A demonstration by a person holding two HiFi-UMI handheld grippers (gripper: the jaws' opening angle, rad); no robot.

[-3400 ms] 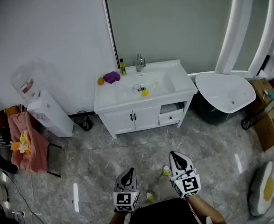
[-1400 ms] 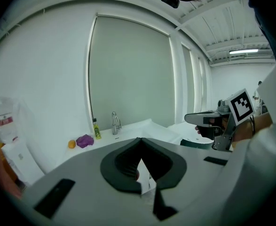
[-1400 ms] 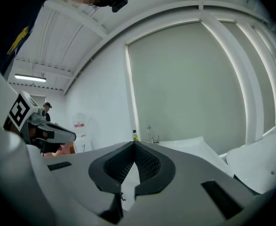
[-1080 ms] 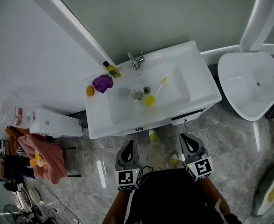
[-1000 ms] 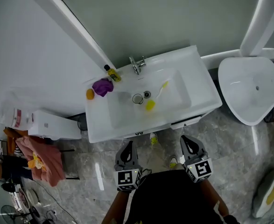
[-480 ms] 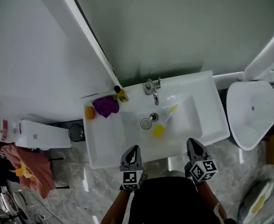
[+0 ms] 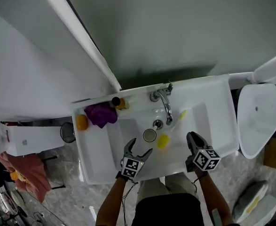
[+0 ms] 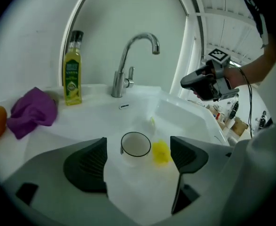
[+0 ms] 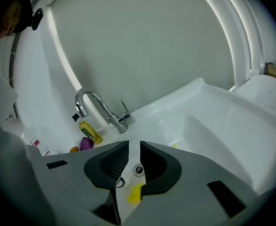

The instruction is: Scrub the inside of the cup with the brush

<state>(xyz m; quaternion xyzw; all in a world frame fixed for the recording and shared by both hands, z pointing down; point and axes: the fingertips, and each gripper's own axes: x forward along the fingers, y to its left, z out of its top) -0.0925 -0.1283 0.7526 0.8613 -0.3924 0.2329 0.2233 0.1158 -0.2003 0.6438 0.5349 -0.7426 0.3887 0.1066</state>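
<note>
Right tongs [image 9: 134, 157], just opening, empty, half-hide the brush [image 9: 135, 195].

My head view looks steeply down on the white ceramic sink [image 7: 199, 119]; both gripper views face it closely, sharing its chrome tap [image 7: 166, 105].

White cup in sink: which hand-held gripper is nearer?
Left. Left hand-held gripper, jaws just opened, empty, is just short of the white round cup; right hand-held gripper, jaws just parted slightly, empty, is farther right.
</note>
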